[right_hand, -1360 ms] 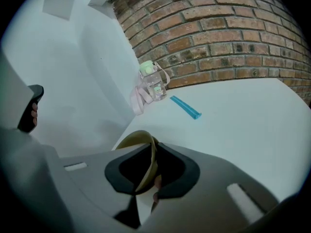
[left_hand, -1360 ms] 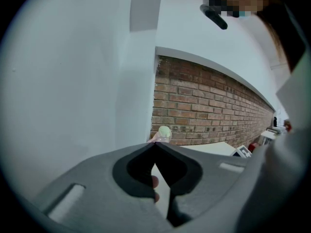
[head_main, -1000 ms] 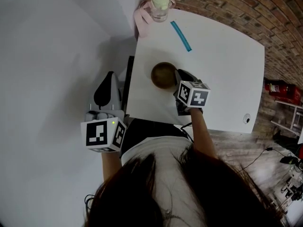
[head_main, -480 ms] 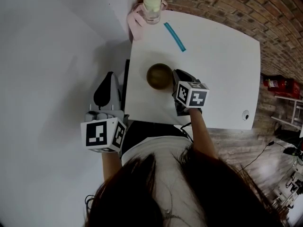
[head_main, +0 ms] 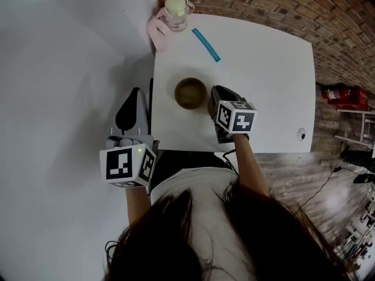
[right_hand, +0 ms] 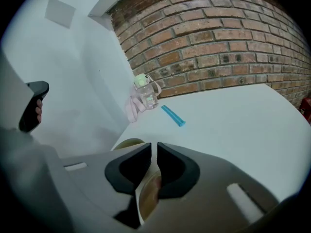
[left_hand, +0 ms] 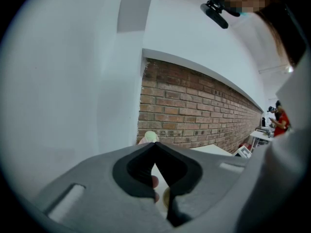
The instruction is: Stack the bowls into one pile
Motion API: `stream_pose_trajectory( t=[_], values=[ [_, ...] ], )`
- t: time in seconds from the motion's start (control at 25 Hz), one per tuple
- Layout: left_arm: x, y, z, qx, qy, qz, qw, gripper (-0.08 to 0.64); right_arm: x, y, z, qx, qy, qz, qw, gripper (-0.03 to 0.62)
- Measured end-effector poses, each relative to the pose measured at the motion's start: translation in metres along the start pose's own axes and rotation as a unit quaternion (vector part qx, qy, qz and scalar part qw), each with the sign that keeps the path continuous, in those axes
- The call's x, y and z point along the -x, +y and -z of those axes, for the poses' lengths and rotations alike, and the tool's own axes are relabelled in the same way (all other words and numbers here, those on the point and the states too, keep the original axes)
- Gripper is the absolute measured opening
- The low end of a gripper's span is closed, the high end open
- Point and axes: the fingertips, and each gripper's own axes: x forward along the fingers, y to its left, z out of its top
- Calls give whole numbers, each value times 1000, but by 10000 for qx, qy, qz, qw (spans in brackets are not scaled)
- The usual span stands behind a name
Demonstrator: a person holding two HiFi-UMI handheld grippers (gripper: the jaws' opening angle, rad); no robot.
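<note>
In the head view, a brown bowl (head_main: 188, 92) is seen on the white desk (head_main: 263, 86), near its left edge. The right tool (head_main: 213, 96) is laid against the bowl's right rim. The left tool (head_main: 130, 113) is held off the desk's left edge, well apart from the bowl. A lidded cup (head_main: 175, 12) and a blue strip (head_main: 206, 44) are set at the far corner.

In the left gripper view, the jaws are seen pressed together at the tips, with nothing between them, before a brick wall (left_hand: 194, 110).

In the right gripper view, the jaws are drawn almost together, and the bowl's thin rim is gripped between them.
</note>
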Motion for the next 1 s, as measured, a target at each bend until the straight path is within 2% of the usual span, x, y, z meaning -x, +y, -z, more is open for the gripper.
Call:
stream_pose_trajectory(
  t=[1.0],
  values=[
    [-7,-59,1,-118,8,835,9964,0,57,-49,30,-472,-197,633,9967,41]
  ],
)
